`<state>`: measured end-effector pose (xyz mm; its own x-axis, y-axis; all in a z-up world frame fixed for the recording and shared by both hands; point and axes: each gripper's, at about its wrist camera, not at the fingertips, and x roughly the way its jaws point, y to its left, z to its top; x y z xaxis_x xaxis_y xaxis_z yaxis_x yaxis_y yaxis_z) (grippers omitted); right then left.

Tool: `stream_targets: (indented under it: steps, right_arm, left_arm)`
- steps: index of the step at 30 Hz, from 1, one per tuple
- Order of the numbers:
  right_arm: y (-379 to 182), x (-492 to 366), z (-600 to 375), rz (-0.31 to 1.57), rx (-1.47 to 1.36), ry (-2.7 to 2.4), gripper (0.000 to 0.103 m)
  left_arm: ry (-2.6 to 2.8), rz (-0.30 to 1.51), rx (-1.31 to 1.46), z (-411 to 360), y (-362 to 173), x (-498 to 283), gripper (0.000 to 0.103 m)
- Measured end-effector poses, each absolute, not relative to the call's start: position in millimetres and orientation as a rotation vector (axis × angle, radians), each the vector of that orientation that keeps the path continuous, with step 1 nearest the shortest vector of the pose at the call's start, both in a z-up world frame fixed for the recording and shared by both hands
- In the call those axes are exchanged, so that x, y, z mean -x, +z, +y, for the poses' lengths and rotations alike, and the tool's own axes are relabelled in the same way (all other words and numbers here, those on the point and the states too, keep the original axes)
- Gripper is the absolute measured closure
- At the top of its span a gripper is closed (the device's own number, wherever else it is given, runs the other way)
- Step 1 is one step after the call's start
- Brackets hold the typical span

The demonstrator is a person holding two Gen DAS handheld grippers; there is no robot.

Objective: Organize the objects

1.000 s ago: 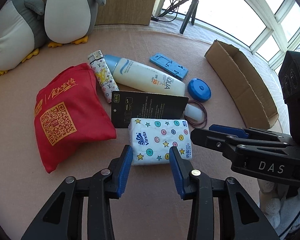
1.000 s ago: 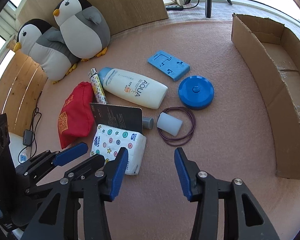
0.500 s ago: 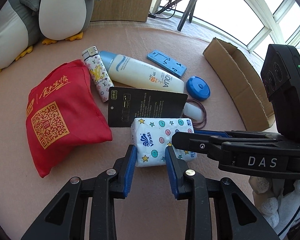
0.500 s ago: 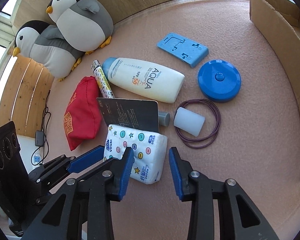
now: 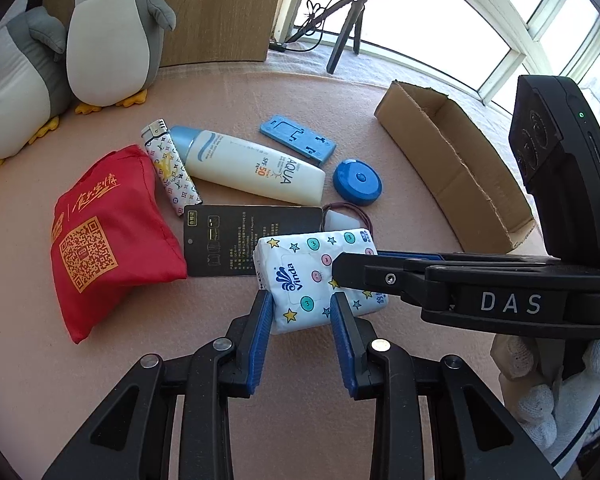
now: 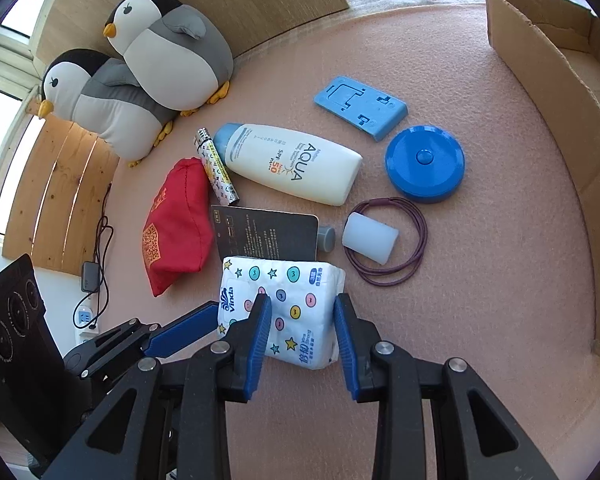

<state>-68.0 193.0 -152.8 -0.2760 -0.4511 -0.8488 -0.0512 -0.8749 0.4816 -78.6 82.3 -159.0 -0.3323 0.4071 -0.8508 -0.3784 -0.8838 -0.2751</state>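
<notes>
The cardboard box (image 6: pixel 560 92) stands empty, well right of the tissue pack (image 6: pixel 284 304), which lies on the pink table (image 6: pixel 480 320) overlapping the black card (image 6: pixel 266 234). Both the left tool (image 5: pixel 302 312) and right tool (image 6: pixel 302 320) straddle the pack, half open, gripping nothing yet. Two soft pinches may crumple it or drag the card.

Left gripper (image 5: pixel 302 312): low over the surface, jaws part-closed, blue pads (image 5: pixel 260 332) either side of the pack's (image 5: pixel 316 272) near end; contact unclear. Right gripper (image 6: pixel 302 316): comes in from the right, crossing ahead of the left one, jaws set astride the pack's other end, pads (image 6: pixel 342 328) close to its sides. A white-gloved hand (image 5: pixel 540 396) grips the right handle.
</notes>
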Motion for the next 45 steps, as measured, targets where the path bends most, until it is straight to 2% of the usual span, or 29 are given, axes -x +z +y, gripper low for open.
stream_targets:
  steps: [9,19,28,34,35,38,39,40,42,45]
  right_arm:
    - [-116,48,223,-0.634,-1.610,-2.323,0.073]
    - [-73,24,297,-0.657,-1.505,-2.507,0.073]
    - [-70,13,377,-0.747,-1.502,-2.623,0.073]
    - [-69,9,409,-0.755,-1.498,-2.657,0.073]
    - [-69,9,411,-0.747,-1.500,-2.661,0.073]
    - [-68,8,415,-0.725,-1.490,-2.691,0.072]
    - [-67,9,414,-0.713,-1.490,-2.699,0.068]
    - [-66,10,413,-0.695,-1.487,-2.709,0.059]
    - [-62,9,407,-0.637,-1.475,-2.736,0.049]
    - [-56,10,396,-0.528,-1.464,-2.756,0.046]
  left_arm:
    - [2.253,-0.023,1.321,116,-117,71,0.071]
    - [2.213,0.025,1.173,205,-79,75,0.071]
    - [2.132,0.060,1.132,290,-78,83,0.071]
    - [2.108,0.085,1.130,321,-82,85,0.070]
    - [2.111,0.091,1.134,322,-81,84,0.069]
    - [2.114,0.099,1.160,322,-86,84,0.057]
    - [2.124,0.101,1.165,318,-88,84,0.050]
    - [2.133,0.100,1.167,315,-88,83,0.046]
    - [2.157,0.100,1.175,304,-88,82,0.042]
    - [2.214,0.121,1.182,281,-89,80,0.041]
